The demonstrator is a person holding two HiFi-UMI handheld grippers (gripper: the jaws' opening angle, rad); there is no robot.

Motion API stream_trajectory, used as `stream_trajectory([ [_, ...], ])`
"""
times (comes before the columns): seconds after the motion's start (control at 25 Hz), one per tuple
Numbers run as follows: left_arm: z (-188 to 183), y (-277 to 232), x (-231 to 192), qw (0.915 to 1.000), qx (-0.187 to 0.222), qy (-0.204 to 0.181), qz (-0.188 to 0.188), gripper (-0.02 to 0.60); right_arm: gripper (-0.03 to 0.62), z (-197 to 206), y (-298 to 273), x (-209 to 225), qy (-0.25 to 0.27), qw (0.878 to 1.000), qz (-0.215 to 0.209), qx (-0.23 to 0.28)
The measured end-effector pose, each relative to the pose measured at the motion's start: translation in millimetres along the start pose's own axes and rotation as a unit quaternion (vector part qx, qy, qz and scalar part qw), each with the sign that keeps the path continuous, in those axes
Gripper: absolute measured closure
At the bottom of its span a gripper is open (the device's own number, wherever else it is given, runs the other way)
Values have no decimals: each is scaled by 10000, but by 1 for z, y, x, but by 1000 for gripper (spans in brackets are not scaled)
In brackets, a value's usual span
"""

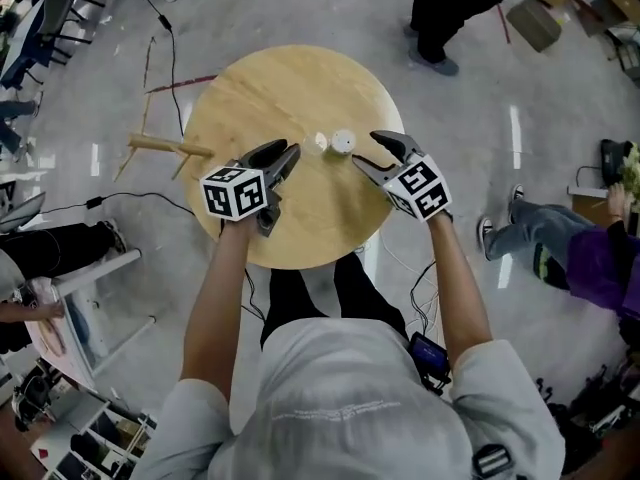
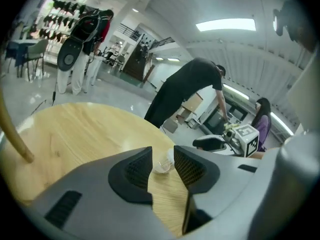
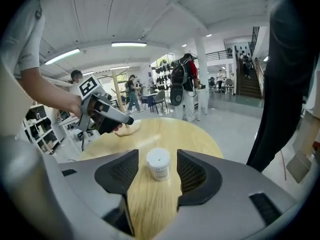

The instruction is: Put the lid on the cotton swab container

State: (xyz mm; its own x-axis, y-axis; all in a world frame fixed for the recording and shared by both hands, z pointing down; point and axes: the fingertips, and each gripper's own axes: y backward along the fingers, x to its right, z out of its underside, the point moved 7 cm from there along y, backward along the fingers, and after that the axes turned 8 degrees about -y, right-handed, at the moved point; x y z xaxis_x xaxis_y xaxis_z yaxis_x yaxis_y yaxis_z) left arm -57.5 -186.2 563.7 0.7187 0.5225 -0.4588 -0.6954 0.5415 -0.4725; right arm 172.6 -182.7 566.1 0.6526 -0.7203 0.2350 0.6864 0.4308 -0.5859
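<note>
Lidding is not yet begun: the small white cylindrical cotton swab container (image 1: 343, 142) stands uncapped near the middle of the round pale wooden table (image 1: 290, 88). Its clear shallow plastic lid (image 1: 321, 142) lies just beside it at nine o'clock. The left gripper (image 1: 288, 151) and right gripper (image 1: 366, 148) flank them, jaws spread and empty; picking up and seating the lid remain.

Left gripper view: the clear lid (image 2: 162, 166) shows only in part between the jaws of the left gripper (image 2: 163, 153). The cotton swab container (image 2: 170, 156) is a white sliver behind one jaw. Right gripper view: the container's label print is too small to read. Head view: a person in black (image 1: 450, 8) is cut off by the top edge.
</note>
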Motion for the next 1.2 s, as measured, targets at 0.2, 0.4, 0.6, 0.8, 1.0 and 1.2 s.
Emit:
stream_trajectory([
  [0.2,26,-12,-15,9977,153,655,-110,433,322,28,-31,9,167,9984,-505,-213],
  [0.4,42,-24,-22,9961,133,875,-40,433,315,39,-58,11,611,9945,-724,-451],
  [0.6,51,-36,-25,9928,209,1141,293,433,313,46,-77,13,662,9925,-878,-534],
  [0.8,51,-39,-22,9893,423,1312,479,460,316,48,-82,9,528,9948,-788,-381],
  [1.0,45,-35,-20,9880,542,1333,566,476,318,53,-85,11,382,9966,-677,-269],
  [1.2,31,-32,-15,9868,662,1294,715,493,319,49,-85,8,291,9979,-542,-183],
])
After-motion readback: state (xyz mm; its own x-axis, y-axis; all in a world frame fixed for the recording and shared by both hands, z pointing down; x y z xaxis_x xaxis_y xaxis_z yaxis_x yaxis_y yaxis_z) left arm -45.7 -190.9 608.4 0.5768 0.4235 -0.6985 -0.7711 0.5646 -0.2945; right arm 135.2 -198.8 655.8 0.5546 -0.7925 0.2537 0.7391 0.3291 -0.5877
